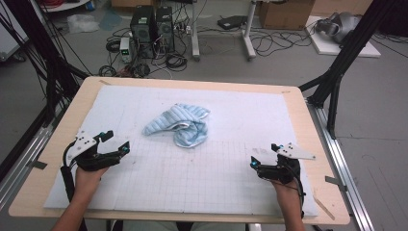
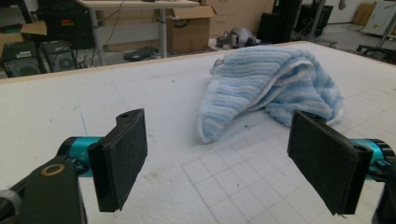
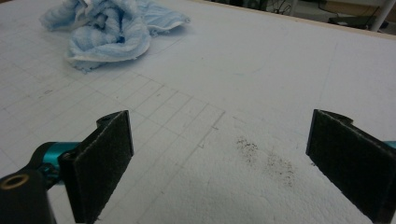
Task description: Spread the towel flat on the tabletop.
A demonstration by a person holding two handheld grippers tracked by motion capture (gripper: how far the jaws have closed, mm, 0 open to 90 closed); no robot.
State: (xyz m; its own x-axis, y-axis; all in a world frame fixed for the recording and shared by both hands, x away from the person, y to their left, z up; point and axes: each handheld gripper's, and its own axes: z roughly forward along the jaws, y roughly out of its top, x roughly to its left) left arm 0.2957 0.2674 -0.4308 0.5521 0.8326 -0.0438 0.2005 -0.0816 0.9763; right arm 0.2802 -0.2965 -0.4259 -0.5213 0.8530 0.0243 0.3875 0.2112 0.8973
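Left hand-held gripper (image 1: pixel 114 140) low over the near-left of the surface (image 1: pixel 82 96), jaws wide, nothing between them. Right hand-held gripper (image 1: pixel 253 163) at the near-right, jaws likewise spread and empty; in its own view I see bare white mat (image 3: pixel 261 60) and a faint dark smudge (image 3: pixel 266 158) just ahead of the pads

Towel (image 1: pixel 180 124), pale blue, ribbed, crumpled in a loose heap, sits about mid-surface, a little left of centre. From my left gripper it lies ahead and to the right, near; from the right gripper it is ahead and well off to the left, clearly farther. Left hand is the nearer one, I judge

Long axis of the heap runs roughly from its near-left tip up toward the far right; a pointed corner (image 2: pixel 210 133) faces the left gripper, white hem showing along a fold

Room: open mat all round the towel, wooden border well apart on every side. Nothing else on the mat to foul an approach from either hand
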